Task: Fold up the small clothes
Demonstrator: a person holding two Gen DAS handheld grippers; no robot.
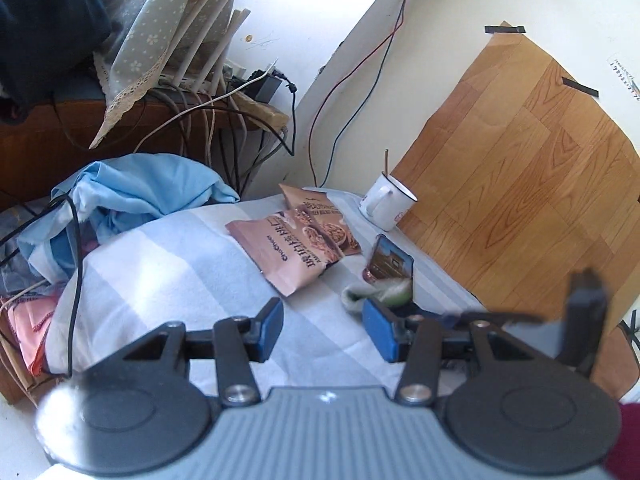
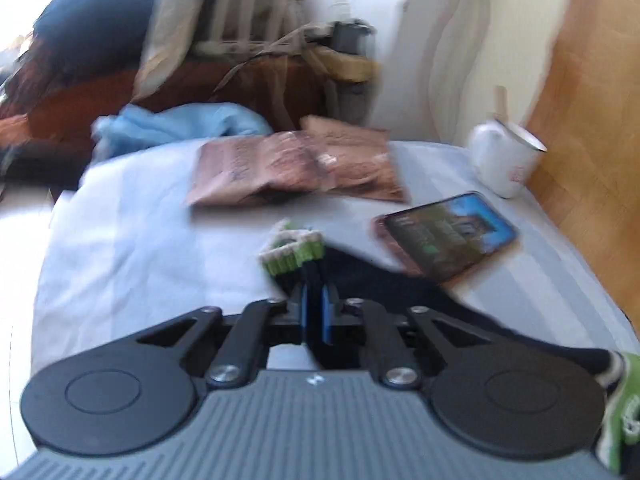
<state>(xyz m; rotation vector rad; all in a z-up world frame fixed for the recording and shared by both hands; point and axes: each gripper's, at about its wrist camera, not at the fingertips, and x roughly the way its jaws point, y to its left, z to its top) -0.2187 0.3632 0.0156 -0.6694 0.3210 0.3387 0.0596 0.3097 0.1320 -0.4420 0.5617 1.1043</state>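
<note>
The sock [image 2: 294,250], black with a green and white cuff, lies on the striped cloth [image 2: 140,216] just in front of the phone [image 2: 446,234] and the snack bags [image 2: 296,166]; the right gripper [image 2: 314,304] has its jaws nearly together, pinched on the sock at the cuff end. The left gripper [image 1: 324,330] stands part open and empty over the cloth, close beside that cuff [image 1: 378,294]. Judged from its look, the sock is light, soft and limp, so it will sag and stretch; take hold at the cuff and toe ends.
</note>
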